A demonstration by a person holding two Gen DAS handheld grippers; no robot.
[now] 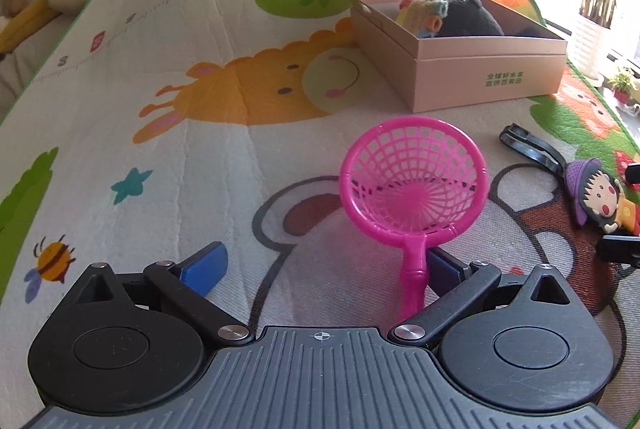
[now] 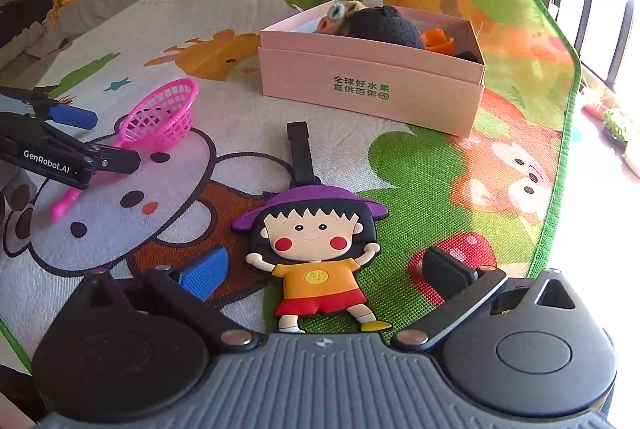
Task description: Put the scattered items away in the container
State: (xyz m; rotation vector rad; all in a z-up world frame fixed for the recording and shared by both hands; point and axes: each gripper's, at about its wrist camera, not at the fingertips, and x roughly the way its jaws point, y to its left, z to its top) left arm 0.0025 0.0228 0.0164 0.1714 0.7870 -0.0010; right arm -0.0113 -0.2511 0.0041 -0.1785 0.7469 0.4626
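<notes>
The left gripper (image 1: 320,265) is wide open and holds nothing, but the thin handle of the pink plastic toy net (image 1: 414,189) lies between its two blue-padded fingers, close against the right one. The net's round basket sits on the colourful animal play mat (image 1: 160,117) just ahead of this gripper. The right gripper (image 2: 324,271) is also wide open and empty, and the flat rubber tag shaped like a cartoon girl in a purple hat (image 2: 316,249) lies on the mat between its fingers. The pink cardboard box (image 2: 372,85) stands farther ahead of both grippers, a bit to the right of the left one. Inside it I can see a dark fuzzy soft toy (image 2: 384,27), a small knitted toy (image 1: 420,13) and something orange (image 2: 438,39). I think the net could go wrong: its handle is skinny and off to one side, so the fingers may close and let it slip or twist away. The girl tag is flat on the mat, so the right gripper's fingers might slide over it and pinch only the mat. The box is already partly full, so the long net could hang over the edge.
</notes>
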